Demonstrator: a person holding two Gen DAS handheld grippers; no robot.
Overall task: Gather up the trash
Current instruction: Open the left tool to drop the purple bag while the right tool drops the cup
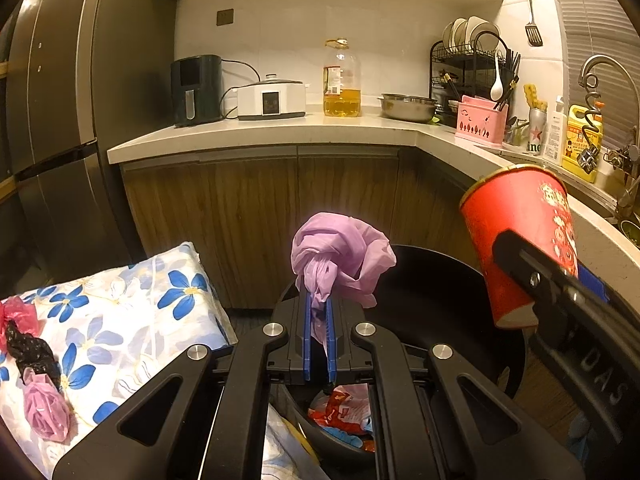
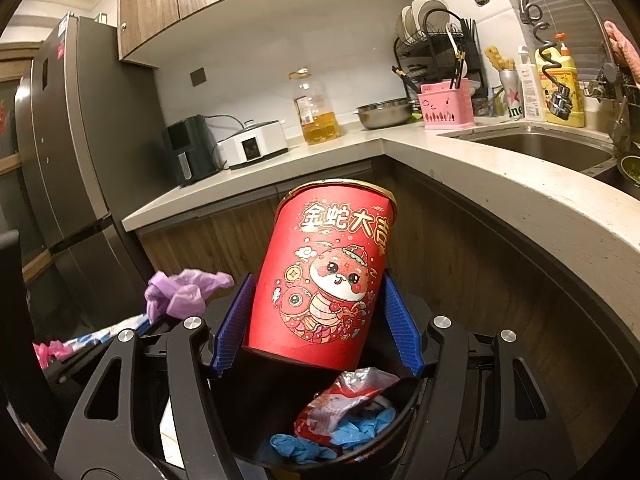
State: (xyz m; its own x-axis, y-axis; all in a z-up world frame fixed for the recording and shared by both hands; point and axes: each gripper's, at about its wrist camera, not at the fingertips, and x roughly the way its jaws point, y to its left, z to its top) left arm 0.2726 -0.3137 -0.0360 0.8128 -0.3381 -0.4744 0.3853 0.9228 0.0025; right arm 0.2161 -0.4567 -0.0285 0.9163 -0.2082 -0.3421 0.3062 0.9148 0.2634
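Nearest the lens in the left wrist view: left gripper (image 1: 319,312), blue fingers (image 1: 307,340) pressed nearly together and clamped on the tail of a crumpled purple plastic bag (image 1: 340,256), bulk of it bunched above the fingertips. Directly below and behind, a black trash bin (image 1: 460,280) with red wrappers (image 1: 344,404) and blue gloves (image 2: 304,446) inside. At left, a floral cushion (image 1: 120,308) carrying three more scraps: a pink bag (image 1: 16,312), a black bag (image 1: 30,352) and a second purple bag (image 1: 44,412), lying close together along its left edge.

In the right wrist view: right gripper (image 2: 320,320), blue fingers (image 2: 236,328) set wide apart and clamped on the lower sides of a red paper cup (image 2: 320,276), printed with a cartoon snake and gold characters. Cup tilted slightly, rim up, held above the open bin, just over the rubbish already there. Same cup at the right edge of the left view, well apart from the held purple bag.

Beyond: a pale desk (image 2: 480,176) wrapping round a corner, with an air fryer (image 1: 196,90), a white cooker (image 1: 272,98), an oil bottle (image 1: 342,80), a steel bowl (image 1: 408,106), a pink utensil holder (image 1: 482,120) and a dish rack (image 1: 472,64); sink (image 2: 540,148) and tap (image 2: 560,12) at right, fridge (image 1: 52,120) at left.
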